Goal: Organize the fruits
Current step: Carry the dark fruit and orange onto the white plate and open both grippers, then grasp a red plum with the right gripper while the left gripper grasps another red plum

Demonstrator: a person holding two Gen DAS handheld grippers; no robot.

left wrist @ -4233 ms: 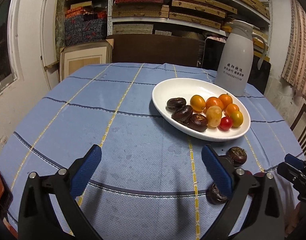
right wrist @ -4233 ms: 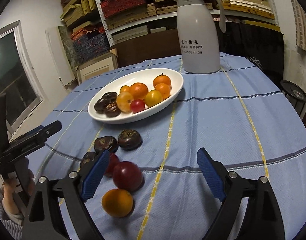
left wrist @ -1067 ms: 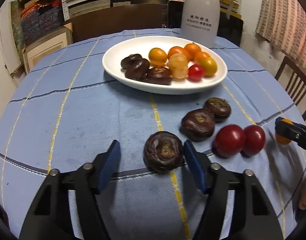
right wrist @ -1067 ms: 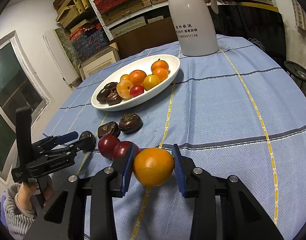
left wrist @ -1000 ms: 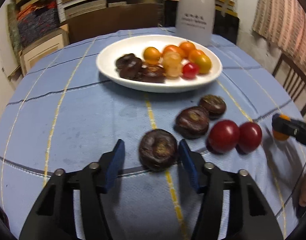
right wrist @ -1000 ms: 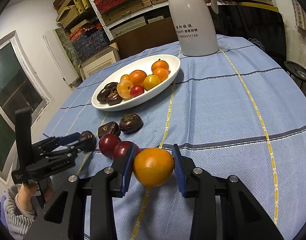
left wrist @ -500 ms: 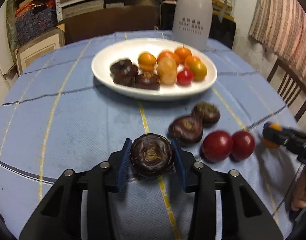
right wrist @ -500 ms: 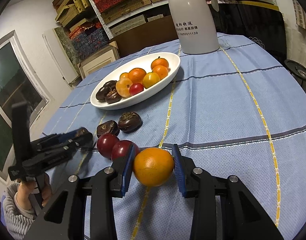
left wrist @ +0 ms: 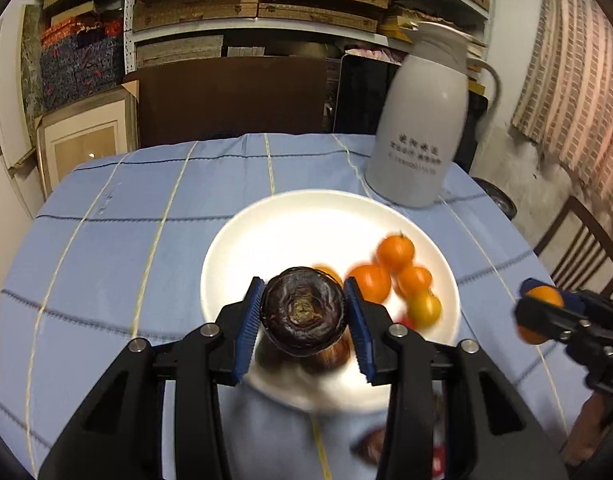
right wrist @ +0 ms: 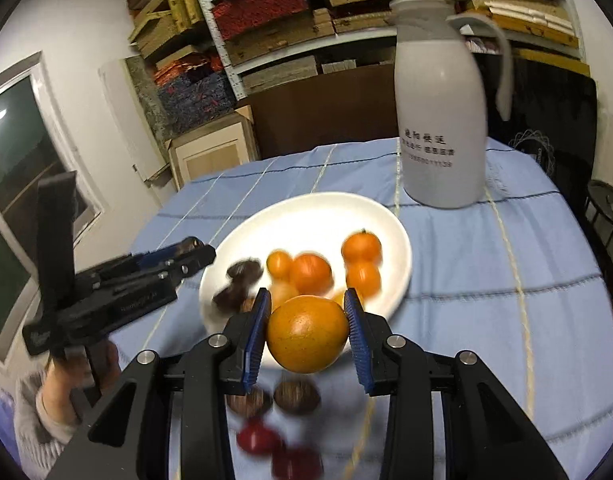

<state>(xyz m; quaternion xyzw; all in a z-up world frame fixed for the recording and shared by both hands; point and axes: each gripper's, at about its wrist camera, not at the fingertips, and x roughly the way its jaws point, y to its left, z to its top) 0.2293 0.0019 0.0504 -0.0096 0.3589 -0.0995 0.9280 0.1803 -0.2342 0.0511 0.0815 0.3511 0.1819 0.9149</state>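
Left gripper (left wrist: 304, 318): I have it clamped on a dark water chestnut (left wrist: 304, 312), held over the near part of the white plate (left wrist: 234, 258).
Right gripper (right wrist: 306, 334): clamped on an orange (right wrist: 306, 334), at the plate's near edge.
Risk: letting go from this height, I judge either fruit could roll off or knock the ones already there.
Plate contents: orange tomatoes (left wrist: 394, 252), a yellow one (left wrist: 424, 309), dark chestnuts (right wrist: 238, 280).
Desk (left wrist: 118, 208): loose chestnuts (right wrist: 296, 398) and red tomatoes (right wrist: 258, 438) lie near me.

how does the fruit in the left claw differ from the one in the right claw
The dark fruit in the left claw is deep purple-brown, wrinkled and flattish; the orange fruit in the right claw is bright, smooth and rounder. Both are clamped between blue pads, near the white plate.
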